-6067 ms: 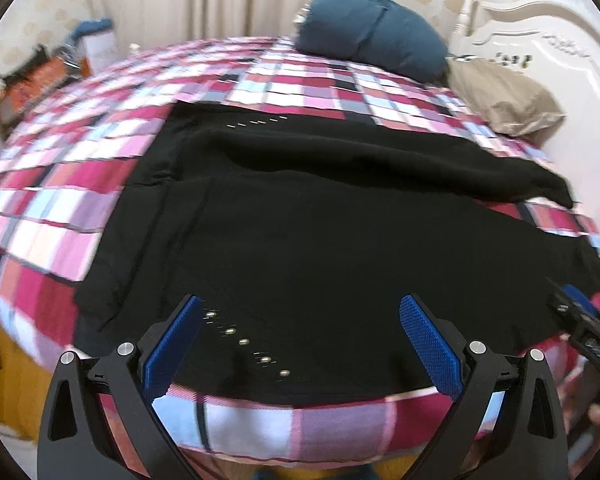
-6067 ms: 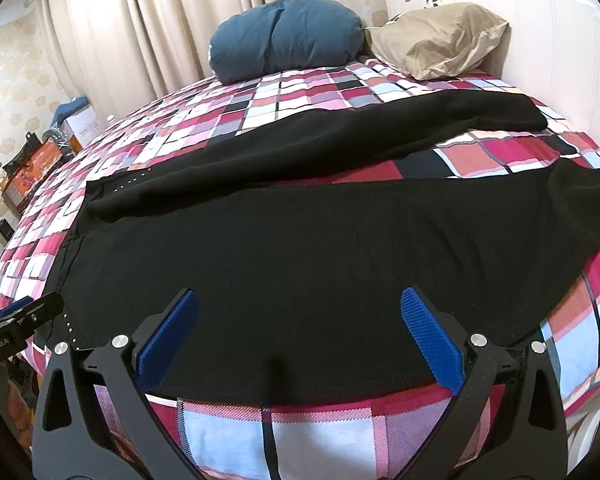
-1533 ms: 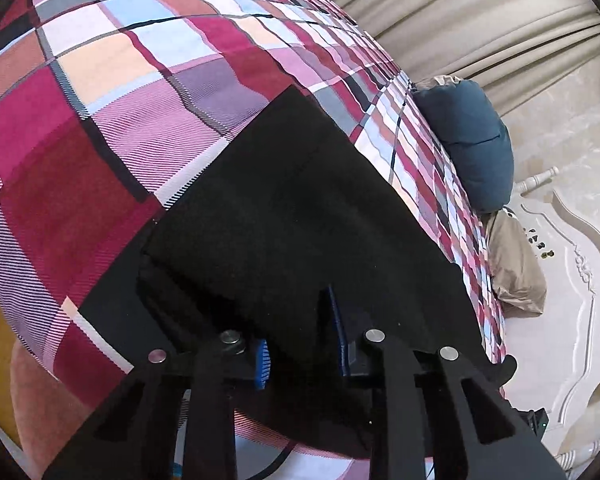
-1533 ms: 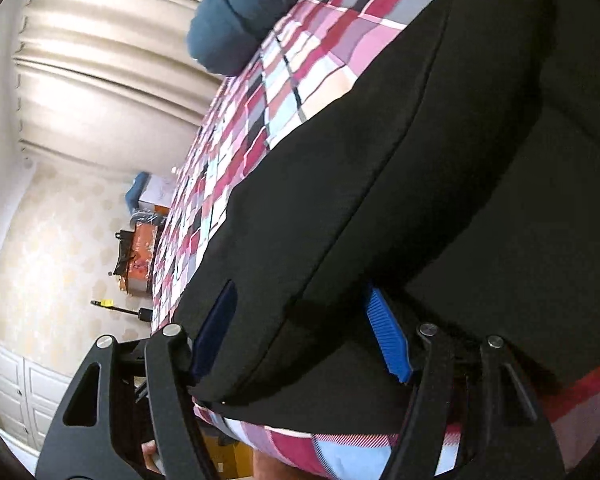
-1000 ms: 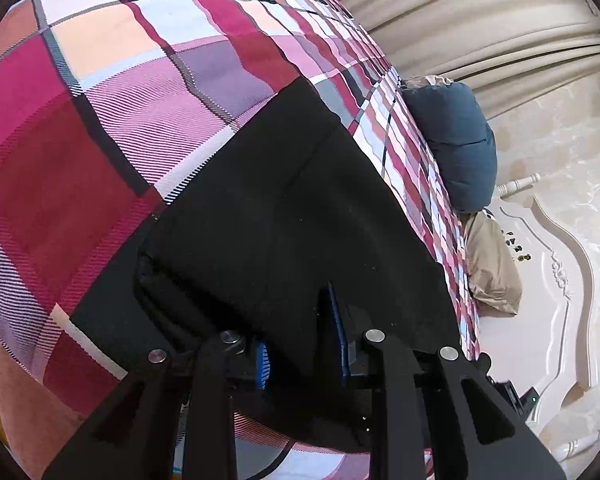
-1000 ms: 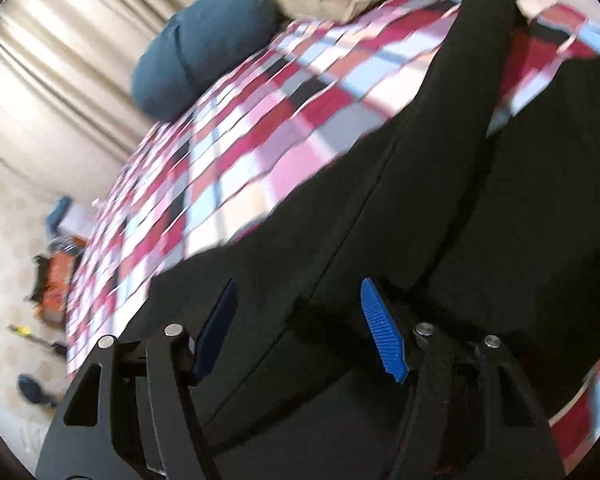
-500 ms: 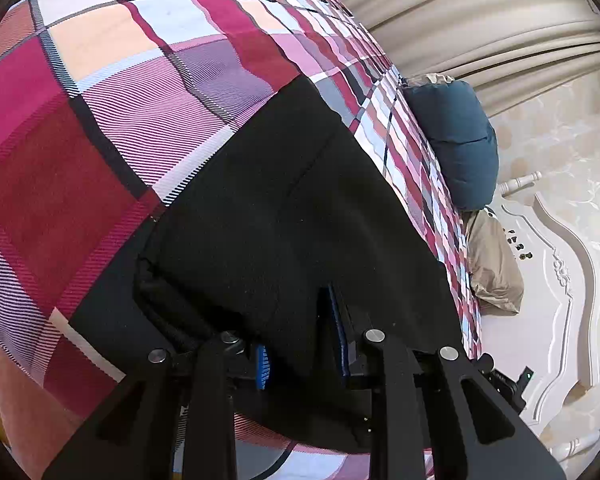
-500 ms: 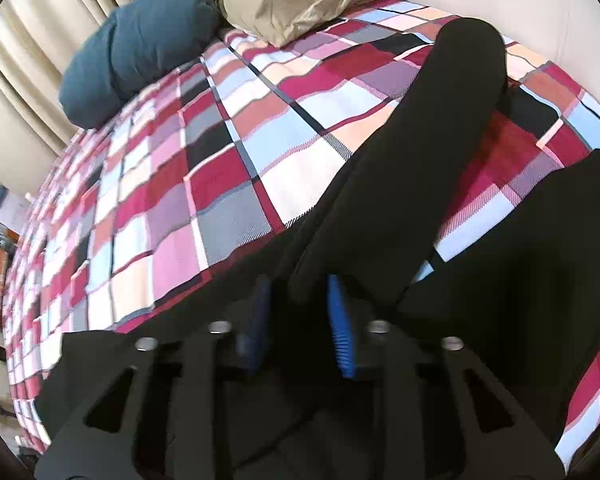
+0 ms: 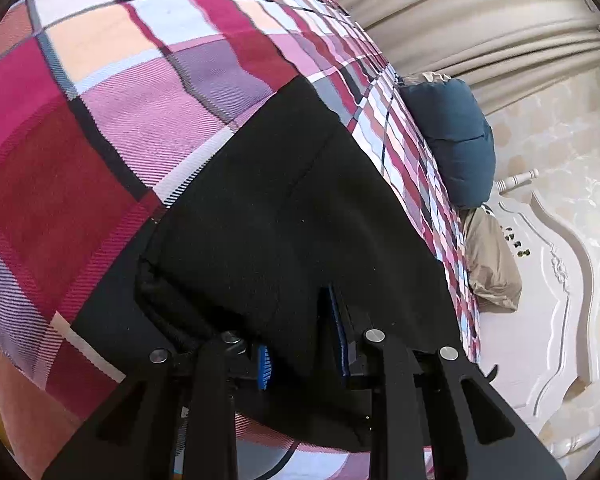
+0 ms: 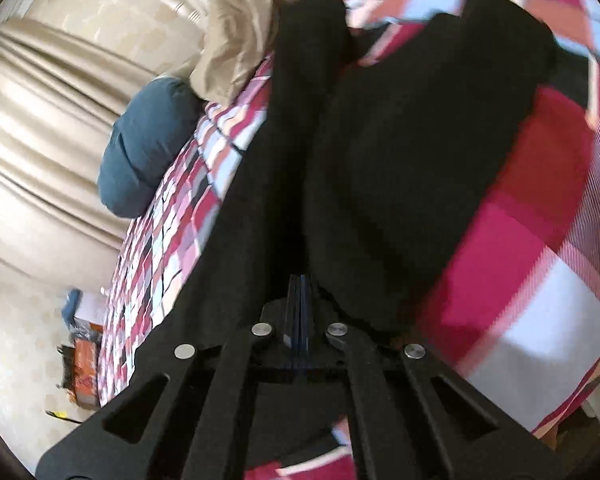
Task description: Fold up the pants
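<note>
The black pants (image 9: 268, 216) lie on a plaid bedspread (image 9: 100, 120). My left gripper (image 9: 300, 344) is shut on a thick bunch of the pants' fabric at their near end, and the cloth fills the gap between its blue pads. In the right wrist view the pants (image 10: 400, 160) run away toward the pillows in two dark bands. My right gripper (image 10: 300, 312) has its blue pads pressed together, shut on the edge of the pants and holding it up off the bed.
A blue pillow (image 9: 456, 140) and a tan pillow (image 9: 492, 264) lie by the white headboard (image 9: 560, 300). Beige curtains (image 10: 40, 120) hang behind the bed. An orange box (image 10: 84, 368) sits on the floor beside the bed.
My right gripper has closed fully on the pants and swung, tilting its view, with the fabric lifted. My left gripper has kept its hold and barely moved.
</note>
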The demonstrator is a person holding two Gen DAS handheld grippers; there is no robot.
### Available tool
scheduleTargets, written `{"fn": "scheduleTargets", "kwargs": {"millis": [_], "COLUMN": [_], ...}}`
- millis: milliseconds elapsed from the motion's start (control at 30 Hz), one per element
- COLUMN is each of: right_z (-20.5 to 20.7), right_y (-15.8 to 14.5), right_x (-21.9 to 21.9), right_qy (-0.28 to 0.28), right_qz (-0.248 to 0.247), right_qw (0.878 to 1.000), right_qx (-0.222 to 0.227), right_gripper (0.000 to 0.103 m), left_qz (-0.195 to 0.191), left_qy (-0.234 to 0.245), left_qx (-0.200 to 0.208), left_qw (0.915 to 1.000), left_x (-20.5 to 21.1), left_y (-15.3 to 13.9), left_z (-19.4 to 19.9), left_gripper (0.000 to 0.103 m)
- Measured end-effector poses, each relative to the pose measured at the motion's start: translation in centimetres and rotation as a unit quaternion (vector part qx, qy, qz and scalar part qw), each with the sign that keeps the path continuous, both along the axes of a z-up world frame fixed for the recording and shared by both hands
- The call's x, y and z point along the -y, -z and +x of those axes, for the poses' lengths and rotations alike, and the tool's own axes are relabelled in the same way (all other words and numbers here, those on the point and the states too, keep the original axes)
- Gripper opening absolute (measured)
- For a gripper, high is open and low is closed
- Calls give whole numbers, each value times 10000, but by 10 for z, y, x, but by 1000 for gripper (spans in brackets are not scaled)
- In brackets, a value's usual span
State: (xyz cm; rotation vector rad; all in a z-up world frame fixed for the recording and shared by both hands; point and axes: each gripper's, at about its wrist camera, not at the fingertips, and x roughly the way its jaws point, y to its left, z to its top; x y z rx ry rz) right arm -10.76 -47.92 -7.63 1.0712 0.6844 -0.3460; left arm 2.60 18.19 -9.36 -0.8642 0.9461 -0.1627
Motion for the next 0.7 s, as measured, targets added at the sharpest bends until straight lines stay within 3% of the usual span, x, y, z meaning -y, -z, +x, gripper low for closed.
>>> {"fn": "scheduleTargets", "kwargs": {"millis": [100,133,167,233,367,400,500,600,700], "right_z": [-8,-10,-12,-10,-5,-5,-5,-7,-14], "right_y": [6,5,2,-2,-9,-9,-9,-7,-6], "right_x": [2,2,0,-3,-12,-13,-10,-3,0], "right_qy": [-17,-33,-68,-187,-370,-377,-395,-414,-421], "right_qz": [192,197,213,254,110,100,185,367,508], "right_qw": [9997,9996,9994,9988,9983,9982,9974,9963,9950], "right_qx": [154,203,281,382,430,459,566,659,748], "right_gripper": [2,8,20,39,54,56,57,57,57], "left_qz": [393,544,638,602,400,365,119,-3,-127], "left_qy": [73,103,147,299,1017,1187,1838,2314,2546], "left_qx": [16,23,52,94,295,351,590,685,525], "left_qw": [9992,9985,9978,9977,9936,9916,9811,9704,9655], "left_x": [8,12,16,29,87,102,164,220,265], "left_y": [-10,-15,-20,-30,-51,-55,-63,-60,-45], "left_z": [-7,-12,-18,-33,-59,-61,-60,-51,-37], "left_gripper": [25,25,25,25,25,27,55,56,56]}}
